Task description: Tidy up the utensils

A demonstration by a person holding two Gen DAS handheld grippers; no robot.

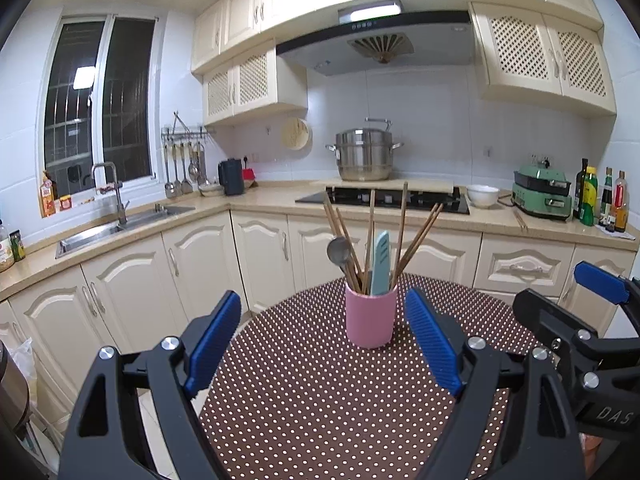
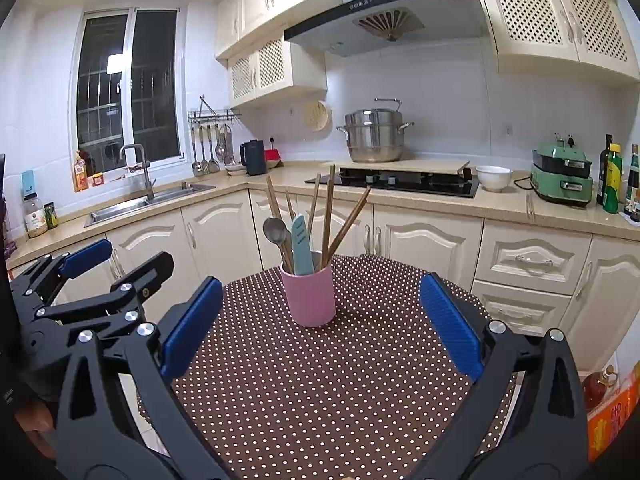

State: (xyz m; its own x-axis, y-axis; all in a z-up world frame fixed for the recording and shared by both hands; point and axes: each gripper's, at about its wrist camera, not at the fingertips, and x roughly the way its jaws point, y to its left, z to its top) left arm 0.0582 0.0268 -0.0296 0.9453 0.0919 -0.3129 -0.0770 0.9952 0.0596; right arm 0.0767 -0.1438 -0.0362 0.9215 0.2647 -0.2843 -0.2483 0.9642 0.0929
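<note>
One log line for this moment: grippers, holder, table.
left gripper: open, empty | right gripper: open, empty | pink cylindrical holder: upright on polka-dot table, holding wooden chopsticks, metal spoon, light-blue sheathed knife

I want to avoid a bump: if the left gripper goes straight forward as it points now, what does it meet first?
Most likely the pink cylindrical utensil cup on the dotted brown tablecloth. It stands ahead between the open left gripper fingers, slightly right of centre; nothing lies before it. Depth is uncertain.

One pink cup [image 1: 371, 318] is seen, holding one metal spoon [image 1: 338, 251] and one pale blue utensil [image 1: 380, 264]. Seven wooden chopsticks [image 1: 403, 220] are counted in it, though overlap makes this uncertain. Two grippers are visible.
</note>
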